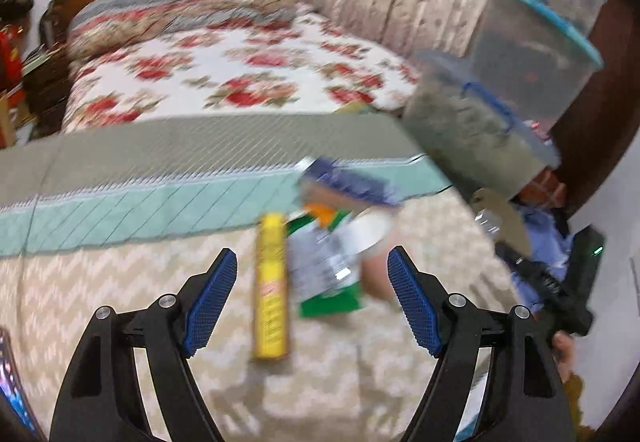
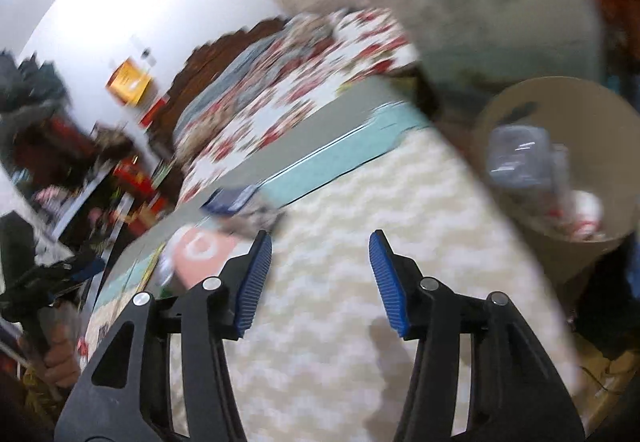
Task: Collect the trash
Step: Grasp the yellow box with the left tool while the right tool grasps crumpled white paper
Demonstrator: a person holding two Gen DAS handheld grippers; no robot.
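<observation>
Trash, a yellow tube and wrappers, lies on the bedspread just beyond the left gripper, jaws spread and empty. The right gripper, also spread, hangs near the bin. Picking seems underway; next, the left must close on a piece.

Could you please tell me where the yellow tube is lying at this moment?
In the left wrist view the yellow tube lies on the zigzag-patterned bedcover, between the open left tool's fingers, nearer the left one, just left of the green wrapper.

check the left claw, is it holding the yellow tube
No, the left claw is open and the yellow tube lies flat on the bed cover between its fingers.
</observation>
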